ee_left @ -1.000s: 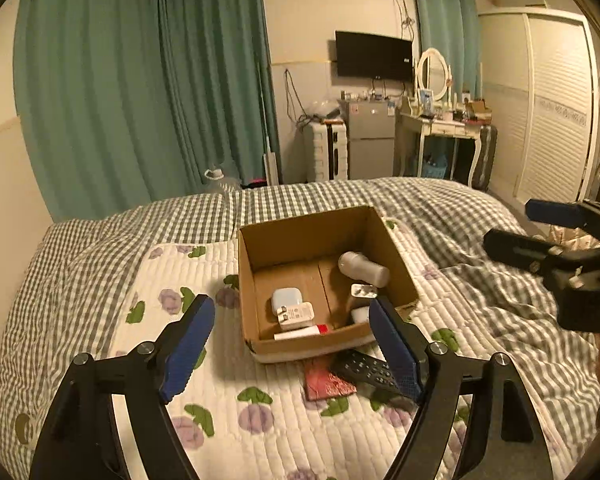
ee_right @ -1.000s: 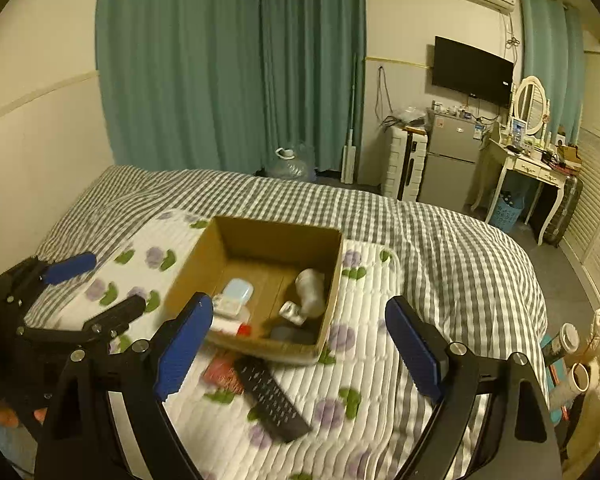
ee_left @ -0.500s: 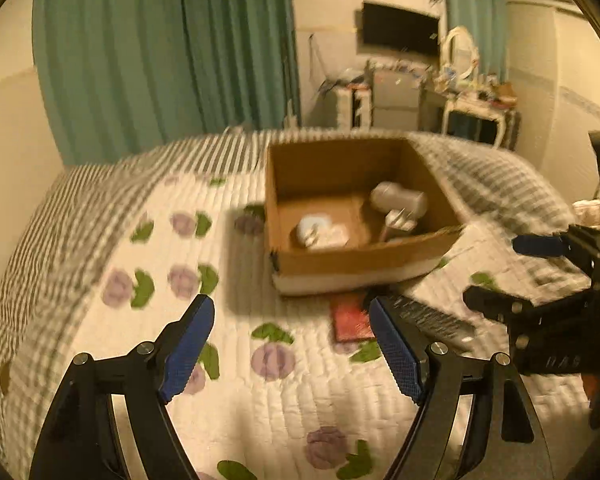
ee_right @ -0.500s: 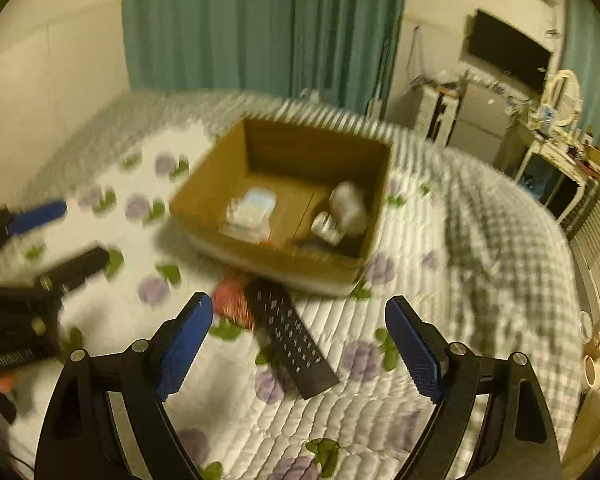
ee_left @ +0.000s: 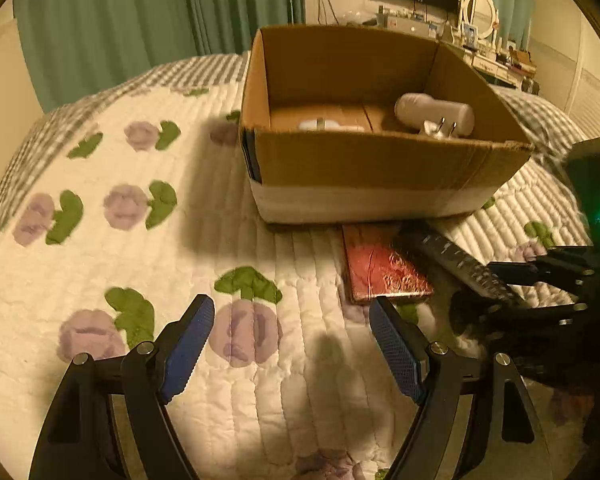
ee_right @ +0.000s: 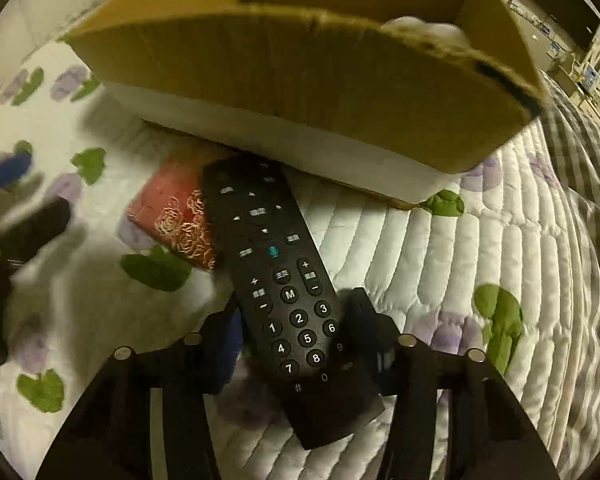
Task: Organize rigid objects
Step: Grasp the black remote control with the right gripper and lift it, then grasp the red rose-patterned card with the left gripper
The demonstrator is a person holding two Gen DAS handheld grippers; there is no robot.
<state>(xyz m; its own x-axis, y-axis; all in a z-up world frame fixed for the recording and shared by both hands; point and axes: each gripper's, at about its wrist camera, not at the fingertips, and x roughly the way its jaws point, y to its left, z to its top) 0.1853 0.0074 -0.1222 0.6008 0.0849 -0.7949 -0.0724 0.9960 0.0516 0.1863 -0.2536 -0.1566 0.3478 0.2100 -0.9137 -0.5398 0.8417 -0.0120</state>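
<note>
A black remote control (ee_right: 284,280) lies on the quilt in front of a cardboard box (ee_right: 300,80). Its far end rests on a red embossed card case (ee_right: 176,212). My right gripper (ee_right: 296,332) has its fingers on both sides of the remote's number pad, closed against it. In the left wrist view the remote (ee_left: 456,260) and the red case (ee_left: 384,272) lie right of centre below the box (ee_left: 372,168). My left gripper (ee_left: 288,344) is open and empty over the quilt. A white bottle (ee_left: 432,114) and a white plug lie in the box.
The flowered white quilt (ee_left: 140,248) covers a bed with a grey checked blanket (ee_right: 580,160). Green curtains, a TV and a dressing table stand behind.
Both grippers have come down and forward toward the bed. My right gripper has closed around the remote's near end. My left gripper stays open.
</note>
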